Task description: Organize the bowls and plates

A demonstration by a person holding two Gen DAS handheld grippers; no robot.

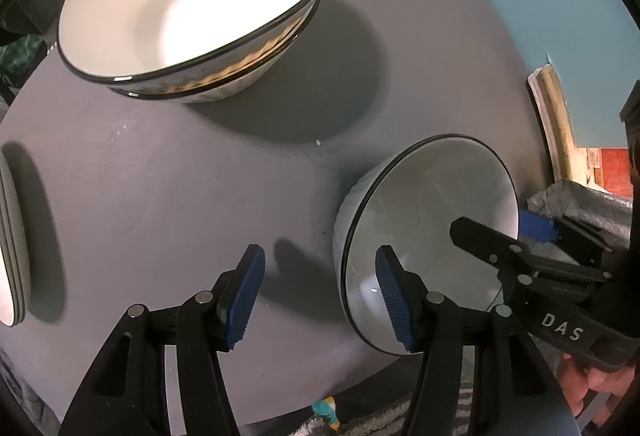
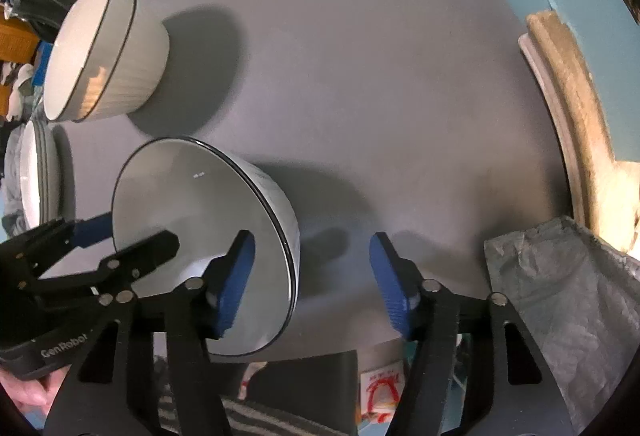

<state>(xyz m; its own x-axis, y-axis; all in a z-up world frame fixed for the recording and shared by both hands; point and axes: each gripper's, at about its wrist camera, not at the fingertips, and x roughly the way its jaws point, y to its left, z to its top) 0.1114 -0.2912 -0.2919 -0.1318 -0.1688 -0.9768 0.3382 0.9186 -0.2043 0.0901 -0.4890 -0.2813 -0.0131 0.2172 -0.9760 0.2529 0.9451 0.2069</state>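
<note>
A small white bowl with a black rim (image 1: 424,212) (image 2: 208,220) stands on the round grey table (image 1: 208,196) (image 2: 360,76) near its front edge. My left gripper (image 1: 320,300) and my right gripper (image 2: 312,284) are both open, each with one blue pad inside the bowl and the other pad outside its wall. Each gripper shows in the other's view: the right one (image 1: 496,236), the left one (image 2: 132,236). Two larger stacked bowls (image 1: 192,4) (image 2: 100,52) stand farther back. A stack of plates (image 1: 12,236) (image 2: 36,172) sits at the left edge.
A crumpled grey plastic sheet (image 2: 560,296) (image 1: 584,204) lies off the table's right side. A beige rolled mat (image 2: 568,76) (image 1: 552,116) leans against the teal wall beyond the table. A striped rug (image 2: 260,416) lies on the floor below the front edge.
</note>
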